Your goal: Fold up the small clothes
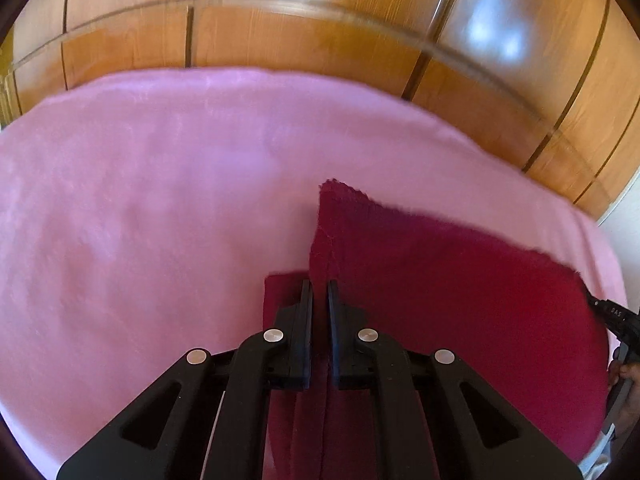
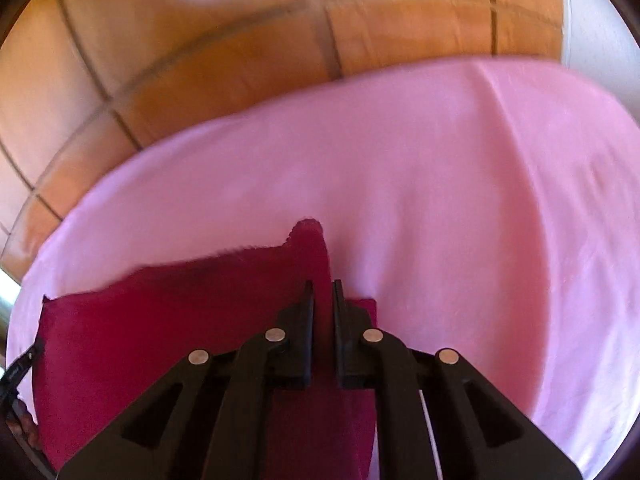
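A dark red cloth [image 1: 440,288] is held up over the pink sheet [image 1: 160,200], stretched between my two grippers. My left gripper [image 1: 320,286] is shut on its left edge, and a corner sticks up past the fingertips. In the right wrist view my right gripper [image 2: 323,286] is shut on the cloth's [image 2: 180,312] right edge, with a corner poking up above the tips. More red cloth hangs below each gripper. The right gripper also shows at the right edge of the left wrist view [image 1: 616,320].
The pink sheet [image 2: 460,200] covers the whole surface and has a long crease on the right. A glossy wooden panelled wall [image 1: 320,32] stands right behind the surface. A white wall strip [image 2: 592,40] is at the far right.
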The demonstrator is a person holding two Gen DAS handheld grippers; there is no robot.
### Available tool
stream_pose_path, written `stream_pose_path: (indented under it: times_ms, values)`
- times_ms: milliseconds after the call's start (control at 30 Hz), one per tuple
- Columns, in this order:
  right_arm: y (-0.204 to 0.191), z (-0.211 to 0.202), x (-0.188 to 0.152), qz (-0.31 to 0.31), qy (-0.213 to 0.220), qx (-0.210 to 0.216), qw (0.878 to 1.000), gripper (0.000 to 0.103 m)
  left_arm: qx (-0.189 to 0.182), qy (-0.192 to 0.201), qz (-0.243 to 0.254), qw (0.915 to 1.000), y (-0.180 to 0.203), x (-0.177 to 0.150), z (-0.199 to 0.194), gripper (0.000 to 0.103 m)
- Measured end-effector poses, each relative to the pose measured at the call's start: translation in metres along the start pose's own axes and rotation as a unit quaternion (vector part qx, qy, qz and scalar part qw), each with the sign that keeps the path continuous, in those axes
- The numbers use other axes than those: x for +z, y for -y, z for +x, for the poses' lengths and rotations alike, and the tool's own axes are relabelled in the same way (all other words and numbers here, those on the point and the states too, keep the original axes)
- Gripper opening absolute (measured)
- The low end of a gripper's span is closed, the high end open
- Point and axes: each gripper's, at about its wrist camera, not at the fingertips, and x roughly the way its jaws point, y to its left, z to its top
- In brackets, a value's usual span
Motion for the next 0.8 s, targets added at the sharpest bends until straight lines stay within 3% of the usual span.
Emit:
stream_pose_path:
  times_ms: [100,167,200,267,300,333,533,800]
  values:
    - [-0.003,-0.002,0.001,-0.010,0.003,-0.011,1.000,0.007,0.022,0.008,0.014,0.9996,0.007,-0.001,-0.005,0.007]
    - [-0.006,-0.005,0.001,-0.022,0.004,-0.014,1.000,0.010,0.036,0.014,0.012,0.9992,0.011,0.000,-0.015,0.019]
    - [-0.008,-0.008,0.001,-0.026,0.006,-0.015,1.000,0.014,0.042,0.023,0.011,0.9988,0.012,-0.002,-0.022,0.020]
    - [-0.009,-0.018,0.000,-0.026,0.017,-0.014,0.999,0.036,0.043,0.034,0.010,0.9985,0.016,-0.006,-0.038,0.028]
    - [-0.010,-0.028,-0.001,-0.026,0.031,-0.022,0.999,0.060,0.043,0.038,0.009,0.9983,0.018,-0.009,-0.045,0.034]
    - [-0.012,-0.038,-0.004,-0.029,0.043,-0.025,0.998,0.063,0.046,0.047,0.007,0.9978,0.018,-0.012,-0.054,0.042]
    - [-0.037,-0.079,-0.024,-0.060,0.065,0.013,0.996,0.067,0.046,0.070,0.025,0.9961,0.034,-0.025,-0.082,0.043]
    - [-0.092,-0.098,-0.072,-0.102,0.025,0.112,0.988,0.067,0.052,0.088,0.041,0.9939,0.038,-0.041,-0.104,0.043]
